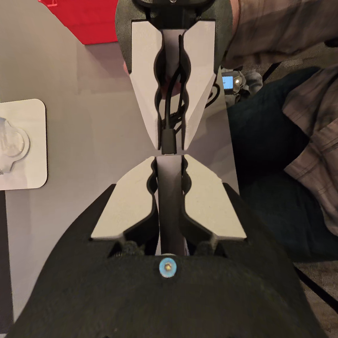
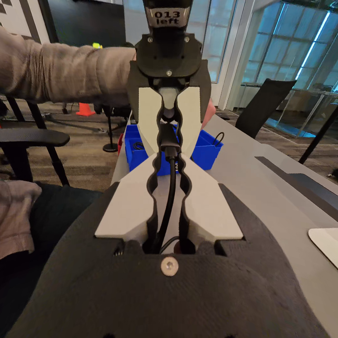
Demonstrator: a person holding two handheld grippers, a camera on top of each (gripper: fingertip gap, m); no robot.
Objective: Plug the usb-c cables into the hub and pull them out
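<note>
USB-C plug [image 1: 168, 142] between right claw [image 1: 169, 149] tips.

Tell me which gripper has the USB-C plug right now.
The right gripper: the black plug is pinched between its fingertips, cable trailing back. The left gripper opposite clamps the hub instead.

Two black printed grippers, left gripper [image 1: 169, 158] and right gripper [image 2: 169, 155], carry white wavy-edged fingers [image 2: 128, 206]; beside the left, a grey-brown plaid sleeve [image 2: 60, 71].
</note>
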